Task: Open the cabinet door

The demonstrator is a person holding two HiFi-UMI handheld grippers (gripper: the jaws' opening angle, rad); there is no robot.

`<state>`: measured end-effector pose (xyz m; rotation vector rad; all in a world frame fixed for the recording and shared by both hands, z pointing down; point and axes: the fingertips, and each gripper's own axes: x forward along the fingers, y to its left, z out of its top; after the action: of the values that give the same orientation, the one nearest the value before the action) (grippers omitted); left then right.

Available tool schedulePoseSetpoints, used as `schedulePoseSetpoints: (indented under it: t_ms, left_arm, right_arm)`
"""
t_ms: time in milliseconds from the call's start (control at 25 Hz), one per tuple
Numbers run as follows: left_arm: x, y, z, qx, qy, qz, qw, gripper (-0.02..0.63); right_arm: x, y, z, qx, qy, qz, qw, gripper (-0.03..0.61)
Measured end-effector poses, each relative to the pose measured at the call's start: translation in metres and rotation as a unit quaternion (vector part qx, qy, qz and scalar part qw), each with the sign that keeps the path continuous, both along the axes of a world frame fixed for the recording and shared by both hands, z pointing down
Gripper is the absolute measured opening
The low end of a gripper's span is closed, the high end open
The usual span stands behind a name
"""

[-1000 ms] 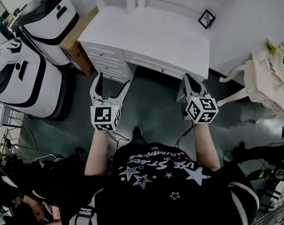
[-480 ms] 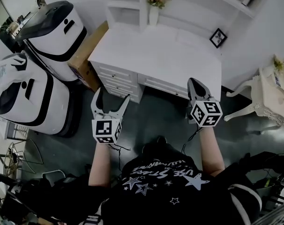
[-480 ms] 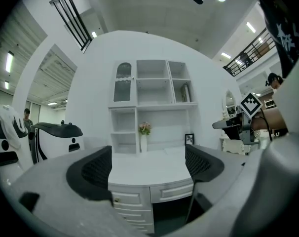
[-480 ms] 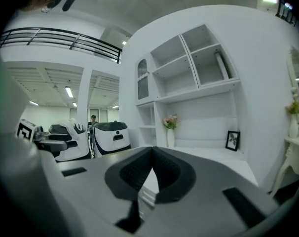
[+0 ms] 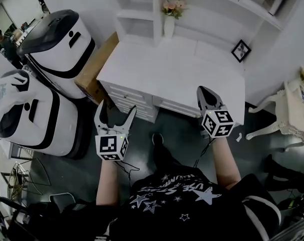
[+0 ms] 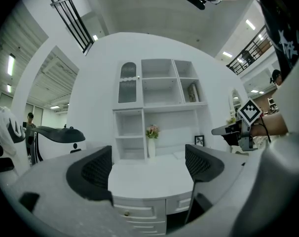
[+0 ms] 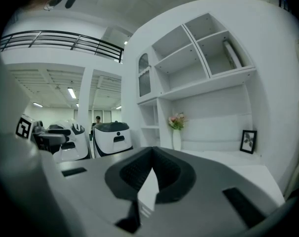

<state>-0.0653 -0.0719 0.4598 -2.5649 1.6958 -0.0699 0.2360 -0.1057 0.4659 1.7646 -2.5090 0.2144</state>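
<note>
**Spotter:** How do the tongs stand?

**Operator:** I have the left gripper (image 5: 117,109) spread wide, with nothing between its jaws. Its own view shows only the desk (image 5: 182,69) through the gap. The right gripper (image 5: 203,91) is pressed together, tips meeting, pinching nothing.

**Spotter:** Where are they?

**Operator:** From my head camera, the left one hangs at 11 o'clock over the dark floor, just in front of the drawers (image 5: 128,98). The right one sits at 1 o'clock, over the desk's near edge.

**Spotter:** And the door?

**Operator:** The door (image 6: 128,84) is the arched, ribbed pane in the top-left bay of the hutch (image 6: 159,107) that stands on the back of the desk. In the left gripper view it is at 11 o'clock above the jaws. In the right gripper view it is near 12 o'clock. It looks flush with its frame, with a small knob on its right edge. Both grippers are well apart from it.

**Spotter:** Anything else around?

**Operator:** A vase (image 5: 170,25) of pink flowers stands at 12 o'clock on the desk, with a picture frame (image 5: 241,50) at 1 o'clock. Two white pods (image 5: 56,44) crowd my 10 o'clock, and a cardboard box (image 5: 99,59) is wedged between the far one and the desk.
</note>
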Motion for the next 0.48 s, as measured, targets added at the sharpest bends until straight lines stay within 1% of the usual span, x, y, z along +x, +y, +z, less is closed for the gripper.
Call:
schedulePoseSetpoints:
  t_ms: [240, 480]
  left_arm:
    - [-0.005, -0.075, -0.018, 0.018, -0.010, 0.005, 0.9998, 0.462]
    - [-0.011, -0.157, -0.046, 0.045, -0.005, 0.008, 0.9990, 0.462]
  right_arm:
    - [-0.009, -0.083, -0.005, 0.013, -0.019, 0.003, 1.000, 0.006]
    - [-0.021, -0.167, -0.023, 0.026, -0.012, -0.006, 1.000, 0.006]
